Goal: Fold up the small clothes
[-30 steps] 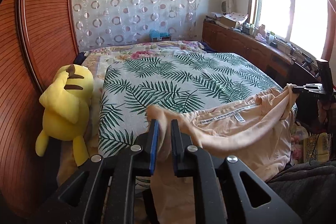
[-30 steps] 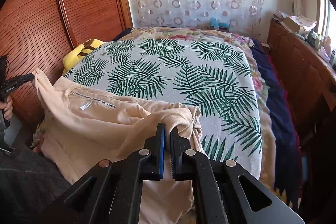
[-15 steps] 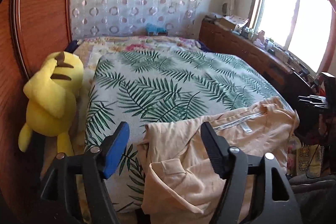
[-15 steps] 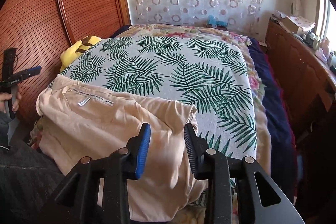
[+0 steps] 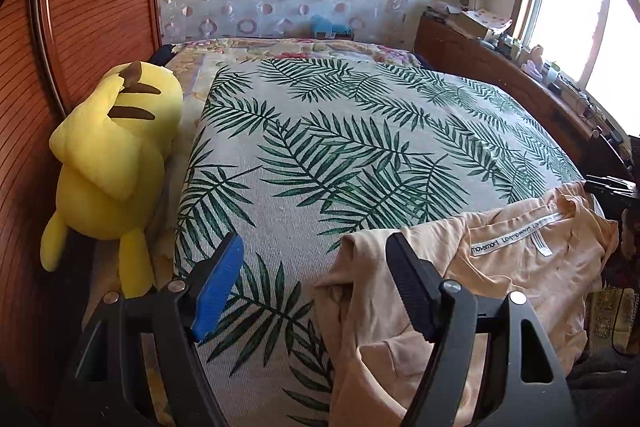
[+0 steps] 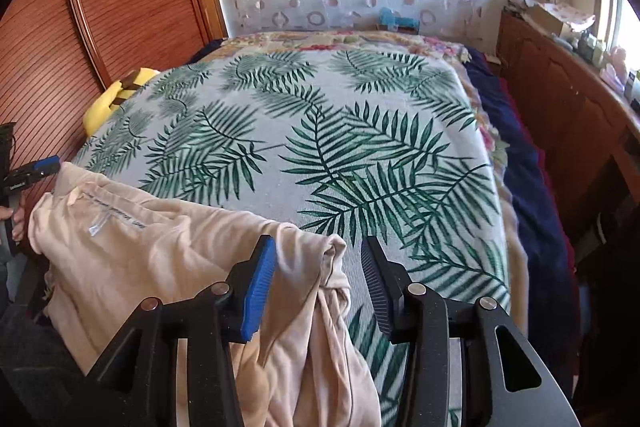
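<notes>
A peach shirt (image 5: 520, 275) lies crumpled on the near edge of the bed, its neck label facing up, and part of it hangs over the front. My left gripper (image 5: 314, 243) is open above the leaf-print cover, with the shirt's left corner just under its right finger. In the right wrist view the same shirt (image 6: 160, 247) spreads to the left. The jaws of my right gripper (image 6: 318, 243) are opening. The shirt's bunched right corner sits between them, and neither pad presses on it. The left gripper's blue pad (image 6: 48, 163) shows at the left edge.
The bed's palm-leaf cover (image 5: 360, 147) stretches ahead. A yellow plush toy (image 5: 108, 155) leans against the wooden wardrobe (image 5: 92, 7) on the left. A cluttered wooden sideboard (image 5: 500, 67) runs under the window on the right. A person's hand (image 6: 16, 219) and dark lap are nearby.
Both grippers were shut on the shirt's corners and have let go and opened. The shirt dropped from taut between them onto the bed's edge. Both grippers moved lower.
</notes>
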`<state>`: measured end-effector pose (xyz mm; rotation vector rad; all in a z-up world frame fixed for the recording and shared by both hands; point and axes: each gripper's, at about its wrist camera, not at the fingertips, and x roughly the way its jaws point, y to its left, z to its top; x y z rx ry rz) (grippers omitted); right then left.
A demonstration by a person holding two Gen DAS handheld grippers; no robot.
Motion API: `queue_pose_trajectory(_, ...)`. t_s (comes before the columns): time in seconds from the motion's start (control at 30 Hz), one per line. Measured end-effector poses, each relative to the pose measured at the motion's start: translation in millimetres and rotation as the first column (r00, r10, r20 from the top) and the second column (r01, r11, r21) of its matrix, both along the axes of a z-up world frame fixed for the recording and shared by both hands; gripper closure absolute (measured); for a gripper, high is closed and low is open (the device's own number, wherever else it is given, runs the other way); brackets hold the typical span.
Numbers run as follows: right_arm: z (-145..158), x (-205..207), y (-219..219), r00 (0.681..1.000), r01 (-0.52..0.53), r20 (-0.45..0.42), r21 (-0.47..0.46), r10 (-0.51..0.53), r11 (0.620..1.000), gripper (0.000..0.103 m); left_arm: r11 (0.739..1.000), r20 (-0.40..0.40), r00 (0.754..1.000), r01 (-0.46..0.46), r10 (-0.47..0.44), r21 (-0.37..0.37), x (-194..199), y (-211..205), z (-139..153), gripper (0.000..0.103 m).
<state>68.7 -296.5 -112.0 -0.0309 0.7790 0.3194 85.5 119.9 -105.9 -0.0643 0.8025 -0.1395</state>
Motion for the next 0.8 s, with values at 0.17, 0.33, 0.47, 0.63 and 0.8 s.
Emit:
queue_pose_trajectory(0.17,-15.2,19.6,6.5,0.998,-0.013,-0.06,0.017,0.014,1.0,0.057,0.996,-0.042,0.997,0.057,-0.06,-0.062,9.3,-4.2,-8.4,0.054)
queue_pose_trajectory(0.33,-18.4,25.3,2.9,0.997,-0.035,-0.072,0.04,0.037,0.999,0.057,0.991,-0.094,0.99,0.096,-0.105,-0.092,17.9,-10.5,-20.2,0.07)
queue_pose_trajectory(0.47,-21.1,22.8,6.1,0.997,-0.048,-0.066,0.037,0.05,0.998,0.069,0.988,-0.124,0.983,0.124,-0.134,-0.088,22.8,-16.4,-25.9,0.07)
queue_pose_trajectory(0.63,-22.8,11.9,6.5,0.993,-0.087,-0.069,0.133,0.097,0.987,0.089,0.978,-0.092,0.978,0.176,-0.187,-0.112,13.5,-18.2,-20.1,0.094)
queue_pose_trajectory(0.8,-7.8,-16.6,-8.7,0.999,-0.038,0.026,0.221,0.033,0.974,0.091,0.97,0.018,0.98,0.197,-0.196,-0.142,-16.6,-19.8,11.8,0.095)
